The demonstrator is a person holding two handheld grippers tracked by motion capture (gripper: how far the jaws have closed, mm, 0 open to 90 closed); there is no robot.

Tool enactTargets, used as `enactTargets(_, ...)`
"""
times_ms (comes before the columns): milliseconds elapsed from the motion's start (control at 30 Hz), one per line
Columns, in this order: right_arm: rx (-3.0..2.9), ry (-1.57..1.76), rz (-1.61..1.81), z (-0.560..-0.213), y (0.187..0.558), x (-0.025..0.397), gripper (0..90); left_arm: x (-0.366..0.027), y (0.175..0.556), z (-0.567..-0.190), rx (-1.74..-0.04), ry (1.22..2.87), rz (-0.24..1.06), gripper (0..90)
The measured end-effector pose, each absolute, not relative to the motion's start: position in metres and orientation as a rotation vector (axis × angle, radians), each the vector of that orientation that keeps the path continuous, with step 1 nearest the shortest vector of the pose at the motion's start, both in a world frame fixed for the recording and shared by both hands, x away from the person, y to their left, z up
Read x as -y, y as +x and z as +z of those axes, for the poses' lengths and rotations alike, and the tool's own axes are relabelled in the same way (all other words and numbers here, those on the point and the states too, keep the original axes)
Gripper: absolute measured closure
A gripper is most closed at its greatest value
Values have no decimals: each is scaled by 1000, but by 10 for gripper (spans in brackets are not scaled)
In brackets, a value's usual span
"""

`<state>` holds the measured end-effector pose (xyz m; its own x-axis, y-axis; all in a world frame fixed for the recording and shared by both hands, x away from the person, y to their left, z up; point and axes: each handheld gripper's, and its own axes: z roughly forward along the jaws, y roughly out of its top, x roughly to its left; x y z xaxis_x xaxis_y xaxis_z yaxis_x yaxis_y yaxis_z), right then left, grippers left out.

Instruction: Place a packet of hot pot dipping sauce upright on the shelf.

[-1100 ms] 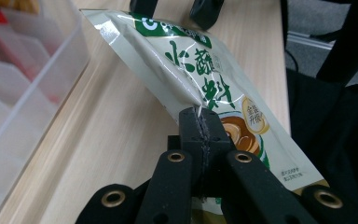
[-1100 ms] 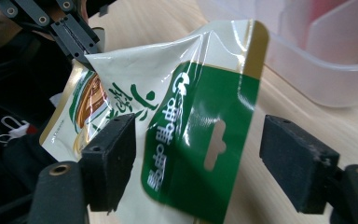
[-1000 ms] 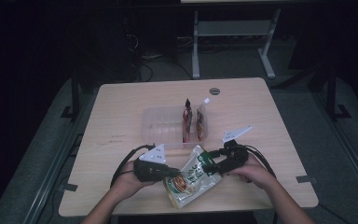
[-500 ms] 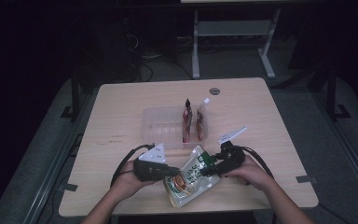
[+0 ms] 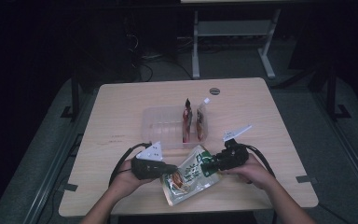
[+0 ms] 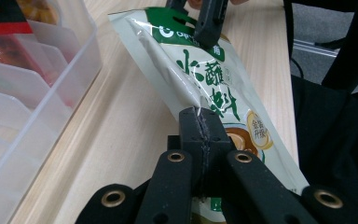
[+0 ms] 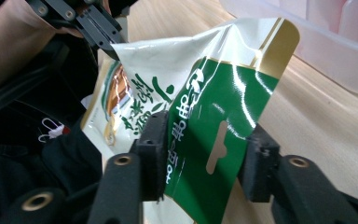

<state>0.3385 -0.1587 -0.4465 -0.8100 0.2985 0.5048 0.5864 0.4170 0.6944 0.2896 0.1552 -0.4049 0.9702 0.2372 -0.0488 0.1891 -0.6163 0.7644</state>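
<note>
Pale wood counter lies under my two hand-held grippers, with its near edge just below my hands and bare room to the left and far side.

Nearest to me, one green and white snack pouch lies tilted near the front edge, held between both tools. My left hand-held gripper has its jaws pressed together on the pouch's side seam. In the left gripper view the two black pads meet on a thin fold of that pouch, and the right tool bites its green top farther off. My right hand-held gripper pinches the green header end. In the right gripper view its jaws stand apart with the pouch's green band and hang hole between them; I cannot tell how firmly they press. That view also shows my left hand-held gripper nipping the far edge, and the gold corner of the pouch curling up off the wood.

Just beyond the pouch sits one clear plastic bin with ribbed dividers. Two packets stand upright at its right end, a dark red one and a lighter one; the left part of the bin looks open. The left gripper view shows the bin wall close beside the pouch, with a strip of bare wood between them.

One small round grey disc sits near the far edge. Dark floor and white desk legs lie beyond.
</note>
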Motion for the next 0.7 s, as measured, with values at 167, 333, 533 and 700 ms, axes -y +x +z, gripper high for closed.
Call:
enactTargets(167,2357,-762,-1350,-446,338,159,676,-155,290,-405,-294,2253,80,900)
enactTargets(333,2368,-727,-1375,-443,338,158,795,-155,291,-406,-297,2255,83,900)
enactTargets(533,2403,-670,-1379,-442,336,155,881,-155,290,-406,-295,2258,85,900)
enactTargets(700,2401,-652,-1395,-439,334,154,899,-160,294,-407,-314,2243,84,895)
